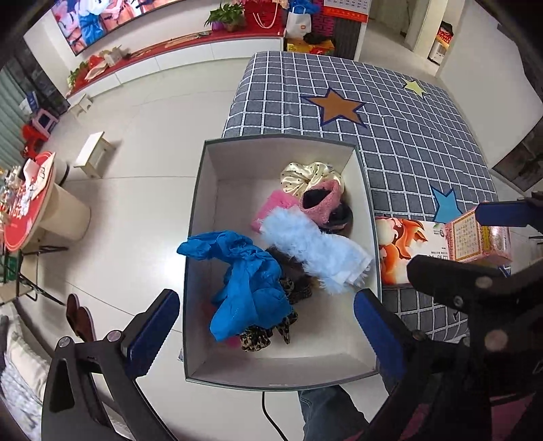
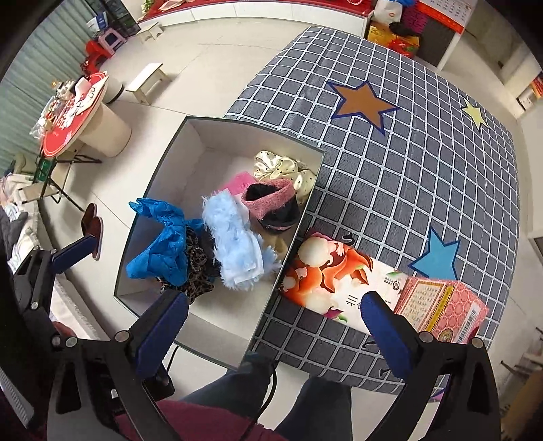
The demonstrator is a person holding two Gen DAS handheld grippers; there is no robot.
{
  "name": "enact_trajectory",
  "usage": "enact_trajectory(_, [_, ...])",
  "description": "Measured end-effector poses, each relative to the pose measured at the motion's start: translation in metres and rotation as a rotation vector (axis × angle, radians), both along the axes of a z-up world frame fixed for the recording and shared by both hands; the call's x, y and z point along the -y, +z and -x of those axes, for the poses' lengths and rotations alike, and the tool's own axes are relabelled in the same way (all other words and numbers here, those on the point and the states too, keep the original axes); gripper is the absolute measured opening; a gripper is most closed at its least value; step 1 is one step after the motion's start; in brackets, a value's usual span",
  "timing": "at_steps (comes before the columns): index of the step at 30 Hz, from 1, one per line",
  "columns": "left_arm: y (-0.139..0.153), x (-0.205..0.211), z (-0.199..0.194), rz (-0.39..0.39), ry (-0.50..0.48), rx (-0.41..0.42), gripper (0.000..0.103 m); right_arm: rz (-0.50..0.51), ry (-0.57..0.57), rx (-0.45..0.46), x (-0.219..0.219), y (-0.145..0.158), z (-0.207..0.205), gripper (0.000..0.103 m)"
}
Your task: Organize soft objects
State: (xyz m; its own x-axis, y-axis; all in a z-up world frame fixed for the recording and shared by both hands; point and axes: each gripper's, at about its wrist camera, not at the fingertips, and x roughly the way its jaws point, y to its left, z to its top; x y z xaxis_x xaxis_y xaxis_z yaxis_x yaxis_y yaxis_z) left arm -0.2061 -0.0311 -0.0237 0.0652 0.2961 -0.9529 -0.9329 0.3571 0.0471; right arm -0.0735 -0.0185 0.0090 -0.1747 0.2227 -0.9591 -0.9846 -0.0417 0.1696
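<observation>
Soft items (image 1: 315, 247) in box (image 1: 200, 210), w/ left tool (image 1: 268, 322) apparently gaping above.

White tile floor (image 1: 142, 190), glossy. Long white TV unit with red top (image 1: 190, 51) along far wall, TV (image 1: 98, 17) above it. Small white stool (image 1: 93, 154) mid-floor, round red-topped table (image 1: 29, 203) at left (cluttered). Grey checked cover with stars (image 2: 424, 152).

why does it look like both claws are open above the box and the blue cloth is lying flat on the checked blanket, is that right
Not quite. Both the left claw and right claw are open, but the blue cloth is not on the checked blanket. It lies in the box, draped over its left wall, as the left wrist view shows.
</observation>
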Motion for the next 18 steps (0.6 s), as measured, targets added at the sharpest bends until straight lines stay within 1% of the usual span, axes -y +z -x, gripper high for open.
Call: enact_trajectory(18, [0.0026,0.0077,0.0095,0.0,0.013,0.001,0.103,-0.011,0.006,-0.01,0.0102,0.0054,0.0091,0.102])
